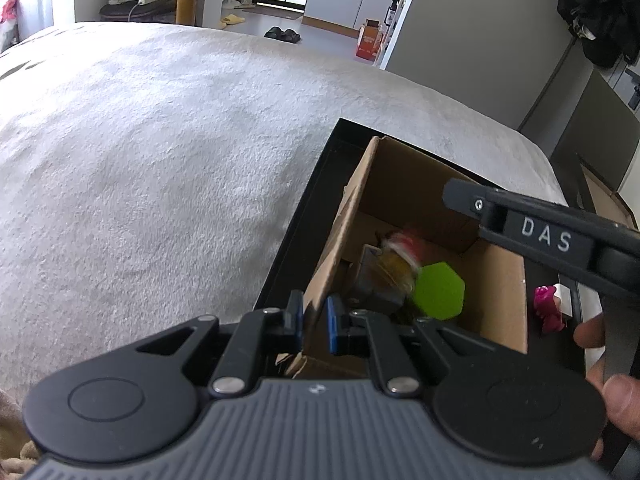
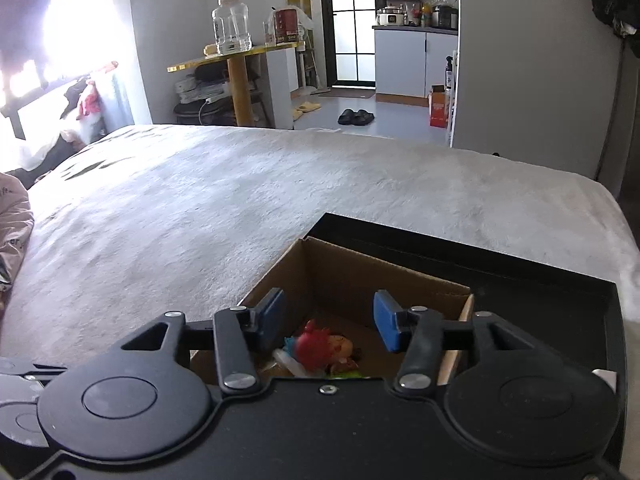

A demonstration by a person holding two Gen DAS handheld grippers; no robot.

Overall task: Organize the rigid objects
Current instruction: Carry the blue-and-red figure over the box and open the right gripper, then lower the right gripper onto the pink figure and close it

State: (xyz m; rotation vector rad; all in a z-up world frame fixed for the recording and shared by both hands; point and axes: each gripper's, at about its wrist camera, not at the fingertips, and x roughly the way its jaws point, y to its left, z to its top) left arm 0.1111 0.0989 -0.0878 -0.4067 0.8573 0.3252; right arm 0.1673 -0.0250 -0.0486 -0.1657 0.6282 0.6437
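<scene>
A brown cardboard box [image 1: 404, 184] stands inside a black tray [image 1: 296, 240] on the bed. My left gripper [image 1: 314, 322] is shut on the box's near-left wall. Inside the box lie a red-haired toy figure [image 1: 400, 252], blurred, a green hexagonal piece [image 1: 440, 290] and a grey block [image 1: 374, 284]. My right gripper [image 2: 330, 322] is open and empty above the box [image 2: 360, 276], with the red-haired figure [image 2: 324, 344] below and between its fingers. The right gripper's black body [image 1: 552, 236] shows at the right of the left wrist view.
A pink toy figure [image 1: 550, 308] stands in the tray right of the box. The grey blanket [image 1: 160, 160] covers the bed to the left and beyond. The black tray [image 2: 540, 284] extends right of the box. A crinkled bag [image 2: 12, 236] lies at the far left.
</scene>
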